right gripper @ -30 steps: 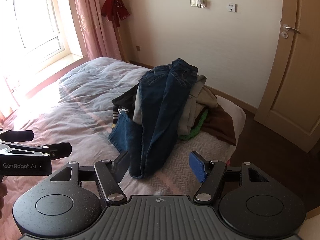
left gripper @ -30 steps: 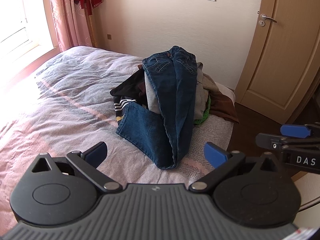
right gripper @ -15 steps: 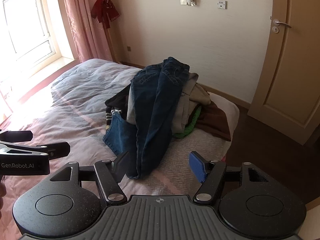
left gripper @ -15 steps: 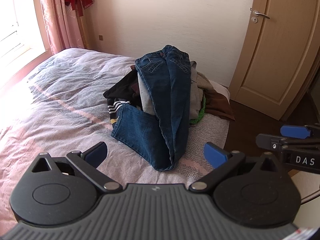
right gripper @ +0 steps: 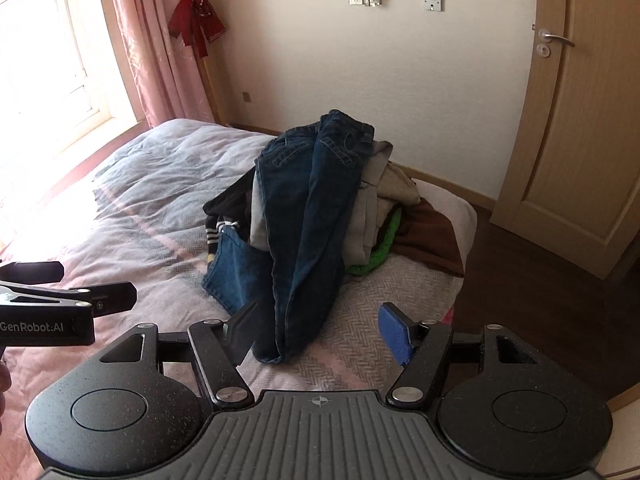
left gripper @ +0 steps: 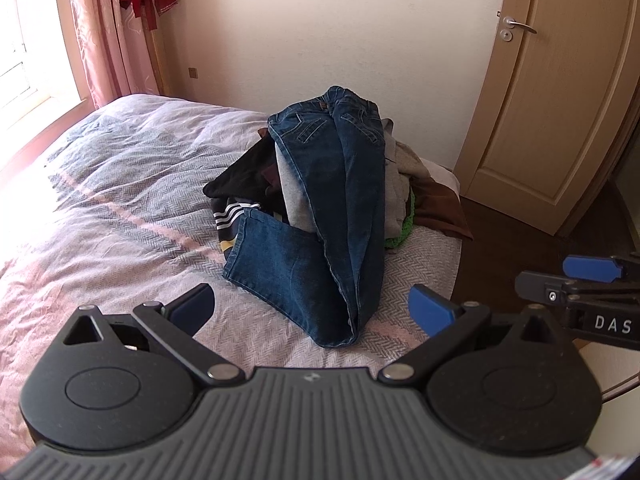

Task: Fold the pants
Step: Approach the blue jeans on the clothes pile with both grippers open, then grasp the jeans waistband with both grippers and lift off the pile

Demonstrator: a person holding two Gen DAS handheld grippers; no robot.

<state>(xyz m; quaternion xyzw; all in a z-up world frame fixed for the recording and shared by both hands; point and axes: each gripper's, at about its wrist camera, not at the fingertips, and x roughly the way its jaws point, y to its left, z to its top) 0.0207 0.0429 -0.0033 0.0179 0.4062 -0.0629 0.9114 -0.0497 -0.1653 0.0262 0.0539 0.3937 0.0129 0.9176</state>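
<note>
On a bed covered with a pink and grey herringbone spread, a pair of dark blue jeans is lying draped over a heap of other clothes near the bed's right-hand corner. The waistband is sitting at the top of the heap, and the legs are running down its front onto the spread, with one hem folded out flat to the left and the other ending in a doubled fold nearest the cameras.

Both tools are hovering short of the jeans, touching nothing. The left gripper is standing with its jaws spread wide and nothing between them. The right gripper is likewise gaping wide and holding nothing, its blue pad facing the denim.

The jeans are likely to handle as heavy, limp cloth: thick enough to pinch firmly, not slippery or fragile, but inclined to drag the looser garments beneath along with it. The waistband at the top, or the two hems at the bottom, look like the soundest places to take hold.

For room, the broad stretch of spread to the left is lying free for laying the jeans flat. To the right the mattress edge is falling away close beside the heap to a dark wooden floor, with a closed door beyond, so work is better carried leftward.
</note>
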